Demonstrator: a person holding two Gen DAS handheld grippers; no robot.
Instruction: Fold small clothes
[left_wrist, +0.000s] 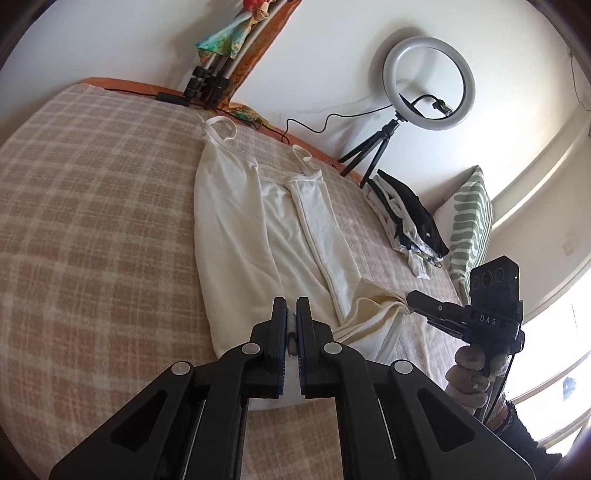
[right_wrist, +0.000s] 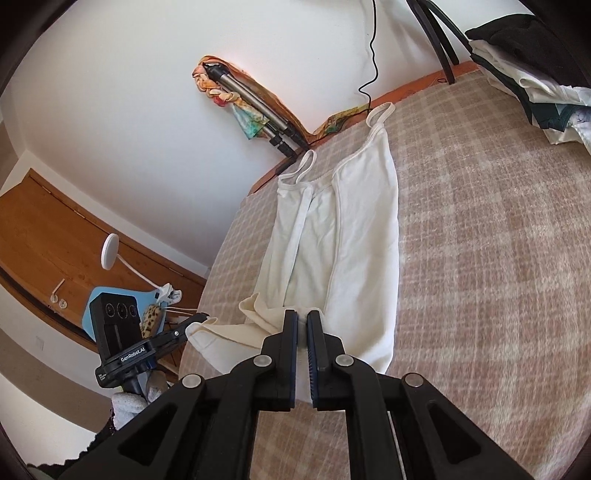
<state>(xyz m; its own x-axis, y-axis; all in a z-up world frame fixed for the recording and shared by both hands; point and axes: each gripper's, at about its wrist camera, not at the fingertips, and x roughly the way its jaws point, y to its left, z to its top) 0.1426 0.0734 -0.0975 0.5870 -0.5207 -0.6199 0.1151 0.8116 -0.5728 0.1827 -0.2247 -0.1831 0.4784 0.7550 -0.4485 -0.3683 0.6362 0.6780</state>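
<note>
A white strappy top (left_wrist: 258, 229) lies lengthwise on the checked bedspread (left_wrist: 92, 221), straps at the far end and both long sides folded inward. My left gripper (left_wrist: 291, 310) is shut on the near hem, with cloth pinched between its pads. At the right of this view, the right gripper (left_wrist: 408, 300) grips the hem's other corner, which is lifted and creased. In the right wrist view the top (right_wrist: 354, 229) runs away from the right gripper (right_wrist: 302, 321), shut on the hem. The left gripper (right_wrist: 202, 318) holds the raised corner at the left.
A ring light on a small tripod (left_wrist: 428, 83) stands by the wall. Beside it a pile of dark and light clothes (left_wrist: 410, 221) (right_wrist: 528, 74) and a green striped pillow (left_wrist: 472, 221) sit on the bed. Folded tripod legs with a coloured scarf (right_wrist: 251, 107) lean on the wall.
</note>
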